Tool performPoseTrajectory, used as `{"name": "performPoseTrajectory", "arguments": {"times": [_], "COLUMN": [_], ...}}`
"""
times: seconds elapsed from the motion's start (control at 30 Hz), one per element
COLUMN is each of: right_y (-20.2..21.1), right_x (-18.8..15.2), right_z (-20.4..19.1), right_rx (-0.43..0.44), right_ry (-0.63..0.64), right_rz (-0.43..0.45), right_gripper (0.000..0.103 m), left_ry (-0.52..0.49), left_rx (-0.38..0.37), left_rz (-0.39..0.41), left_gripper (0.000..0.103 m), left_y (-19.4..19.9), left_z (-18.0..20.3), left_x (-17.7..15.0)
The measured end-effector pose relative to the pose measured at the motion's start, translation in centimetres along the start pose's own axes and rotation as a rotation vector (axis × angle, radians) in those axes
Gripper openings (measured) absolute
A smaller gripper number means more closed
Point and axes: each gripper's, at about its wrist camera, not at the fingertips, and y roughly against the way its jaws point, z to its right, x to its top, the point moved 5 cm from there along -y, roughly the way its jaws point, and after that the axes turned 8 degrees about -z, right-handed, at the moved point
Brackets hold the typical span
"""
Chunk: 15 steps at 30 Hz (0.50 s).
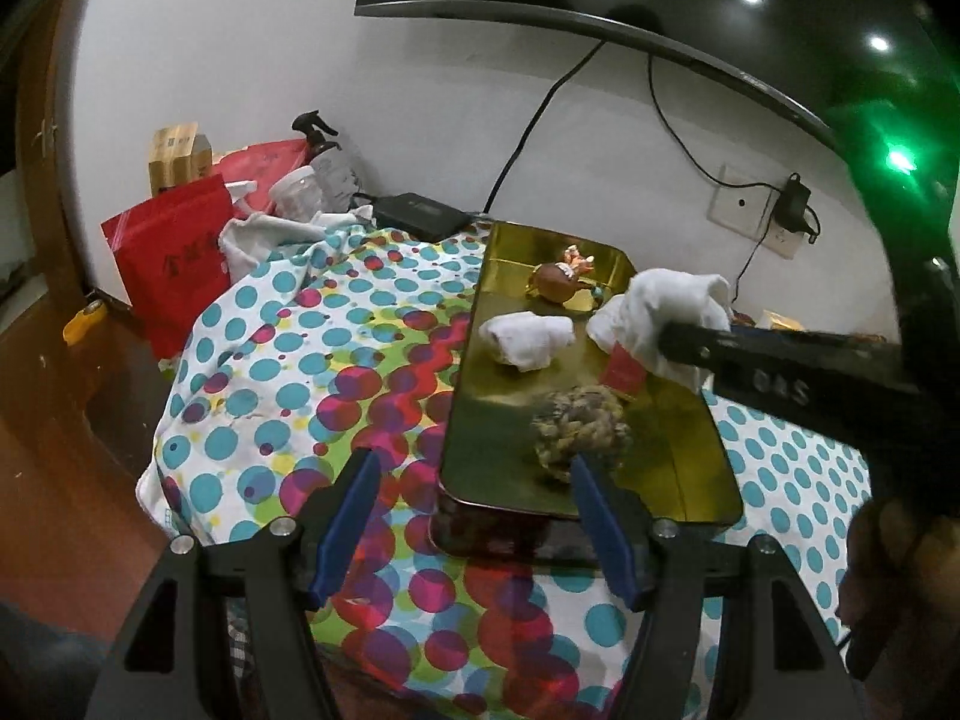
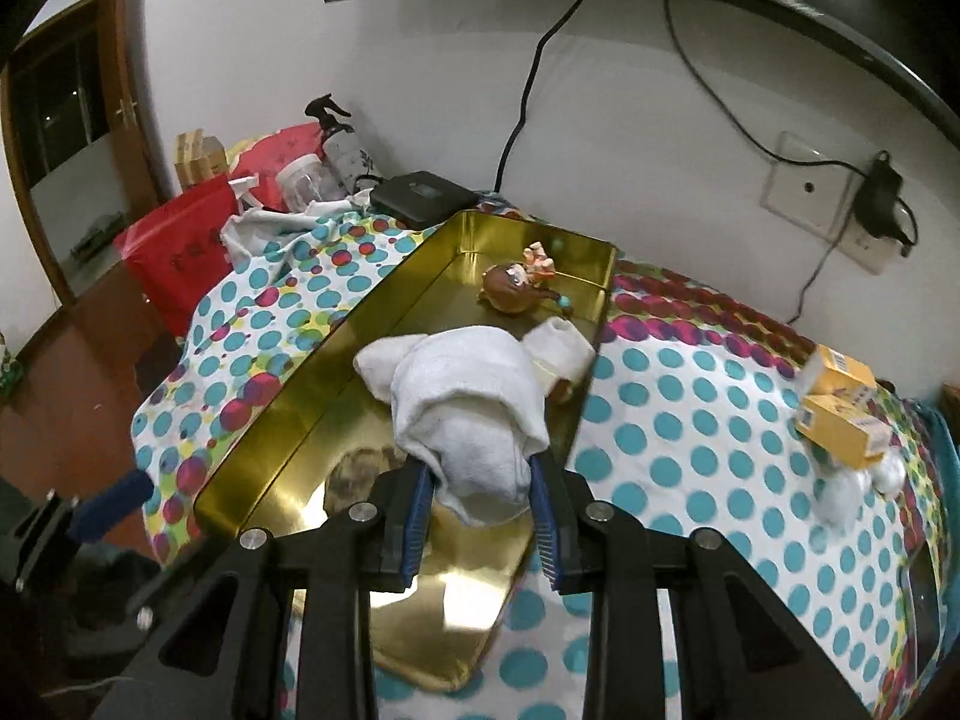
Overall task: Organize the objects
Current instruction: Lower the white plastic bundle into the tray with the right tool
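Right gripper (image 2: 480,498) jaws clamp the white sock (image 2: 474,414) above the gold tin (image 2: 264,420) — left gripper (image 1: 474,516) jaws wide.

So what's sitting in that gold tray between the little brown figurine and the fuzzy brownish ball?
A rolled white cloth lies on the gold tray between the figurine and the ball, seen in the left wrist view.

Two white rolled socks: one held in the right tongs (image 2: 480,516) — sock (image 2: 474,414) — and one lying in the tray (image 1: 528,339). One gold tin tray (image 2: 288,396). One brown figurine (image 2: 513,291). One mottled knotted ball (image 1: 579,429). One red tag (image 1: 624,373). Two yellow boxes (image 2: 840,414) on the bed. Two red bags (image 1: 174,264). One spray bottle (image 2: 342,144).
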Motion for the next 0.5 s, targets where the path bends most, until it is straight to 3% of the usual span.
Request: {"name": "performPoseTrajectory", "arguments": {"times": [0.3,0.37,0.43,0.5], "right_y": [-2.6,-2.8,-2.7,-2.1], "right_x": [1.5,1.5,1.6,1.5], "right_z": [-1.2,-1.4,-1.4,-1.1], "right_rx": [-0.017,-0.018,-0.024,-0.018], "right_ry": [0.025,0.025,0.02,0.007], "right_rz": [-0.039,-0.041,-0.028,-0.008], "right_gripper": [0.033,0.04,0.067,0.068], "left_ry": [0.037,0.037,0.033,0.027], "left_rx": [-0.017,-0.017,-0.017,-0.014], "left_rz": [-0.016,-0.018,-0.019,-0.019], "left_gripper": [0.068,0.068,0.068,0.068], "left_y": [-1.0,-1.1,-1.1,-1.1], "left_z": [-1.1,-1.1,-1.0,-0.8], "left_x": [0.2,0.2,0.1,0.1]}}
